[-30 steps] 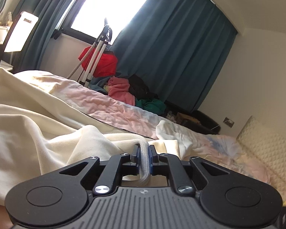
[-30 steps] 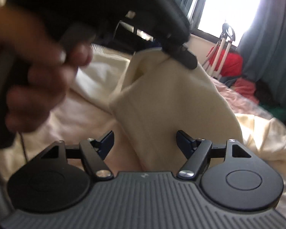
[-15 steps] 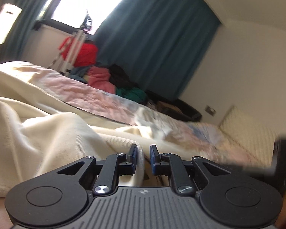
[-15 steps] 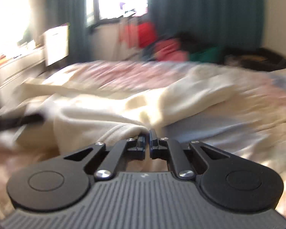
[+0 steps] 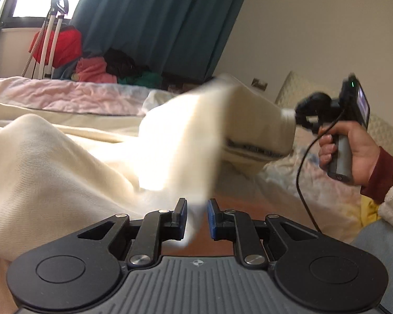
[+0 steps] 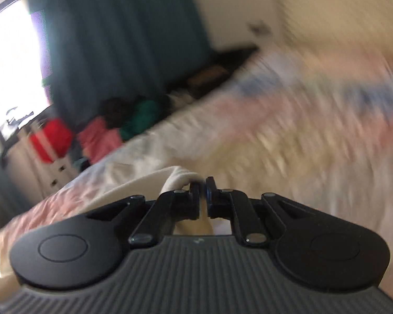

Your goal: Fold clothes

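Observation:
A cream garment (image 5: 65,162) lies spread over the bed. In the left wrist view my right gripper (image 5: 296,116) is at the right, shut on a ribbed end of the garment (image 5: 259,128) and holds it lifted above the bed. In the right wrist view the right gripper (image 6: 203,196) has its jaws nearly closed on cream cloth (image 6: 180,180); this view is blurred. My left gripper (image 5: 196,218) sits low over the garment with its jaws a little apart, and a blurred flap of the cloth (image 5: 194,217) hangs in the gap.
The bed has a pink and blue patterned cover (image 5: 97,96). A pile of red, pink, black and green clothes (image 5: 99,68) lies on the floor by the teal curtain (image 5: 154,21). A quilted cream headboard (image 5: 382,130) is at the right.
My left gripper's jaws have opened from their grip on the cloth. My right gripper has closed on the garment's end, then swung right and lifted it.

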Demonstrator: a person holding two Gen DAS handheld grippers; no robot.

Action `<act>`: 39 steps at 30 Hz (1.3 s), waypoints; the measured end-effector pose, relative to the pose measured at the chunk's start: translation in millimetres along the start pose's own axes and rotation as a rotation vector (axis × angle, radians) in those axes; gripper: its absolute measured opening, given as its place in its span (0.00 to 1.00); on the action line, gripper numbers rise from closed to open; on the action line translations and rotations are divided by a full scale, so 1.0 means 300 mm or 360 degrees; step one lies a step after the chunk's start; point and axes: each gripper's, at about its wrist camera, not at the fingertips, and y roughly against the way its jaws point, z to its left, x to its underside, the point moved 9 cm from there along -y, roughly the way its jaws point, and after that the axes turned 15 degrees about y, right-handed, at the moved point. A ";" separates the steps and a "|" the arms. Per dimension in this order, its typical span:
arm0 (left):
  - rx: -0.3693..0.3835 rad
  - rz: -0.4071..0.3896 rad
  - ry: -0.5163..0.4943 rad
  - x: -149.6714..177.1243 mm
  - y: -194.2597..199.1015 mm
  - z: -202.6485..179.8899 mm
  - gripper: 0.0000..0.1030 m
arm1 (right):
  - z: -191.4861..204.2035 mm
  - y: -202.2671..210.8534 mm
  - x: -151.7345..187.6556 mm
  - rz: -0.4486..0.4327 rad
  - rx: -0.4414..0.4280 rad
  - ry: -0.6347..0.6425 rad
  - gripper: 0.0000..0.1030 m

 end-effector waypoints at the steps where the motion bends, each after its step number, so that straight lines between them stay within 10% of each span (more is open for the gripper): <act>1: -0.0010 0.0019 -0.0007 0.011 -0.012 0.001 0.16 | -0.047 -0.024 0.038 0.0065 0.0022 -0.0112 0.10; 5: -0.0051 0.0094 -0.0036 0.055 -0.060 0.007 0.16 | -0.167 -0.032 0.095 0.0146 0.0001 -0.0513 0.11; 10: -0.0081 0.0041 0.0032 0.008 -0.041 0.040 0.16 | -0.250 0.087 0.058 -0.0129 0.0081 -0.0671 0.78; 13: -0.0109 0.0009 0.0077 -0.017 -0.034 0.065 0.16 | -0.259 0.126 0.051 -0.0165 0.0029 -0.0727 0.78; 23: -0.0201 -0.0022 0.0182 -0.040 0.003 0.095 0.18 | -0.040 0.052 0.290 0.0499 -0.0416 -0.0699 0.78; 30: -0.0224 -0.0012 0.0184 -0.032 -0.004 0.093 0.37 | 0.064 -0.160 0.437 0.0937 -0.0593 -0.0891 0.77; 33: -0.0216 -0.0027 0.0194 -0.037 -0.005 0.095 0.53 | 0.062 -0.220 0.359 0.0781 -0.0497 -0.0717 0.58; 36: -0.0204 -0.0051 0.0204 -0.048 -0.001 0.097 0.63 | 0.013 -0.238 0.287 0.0638 -0.0318 -0.0614 0.19; 39: -0.0166 -0.0074 0.0225 -0.058 0.003 0.098 0.67 | -0.019 -0.271 0.178 0.0524 -0.0242 -0.0568 0.13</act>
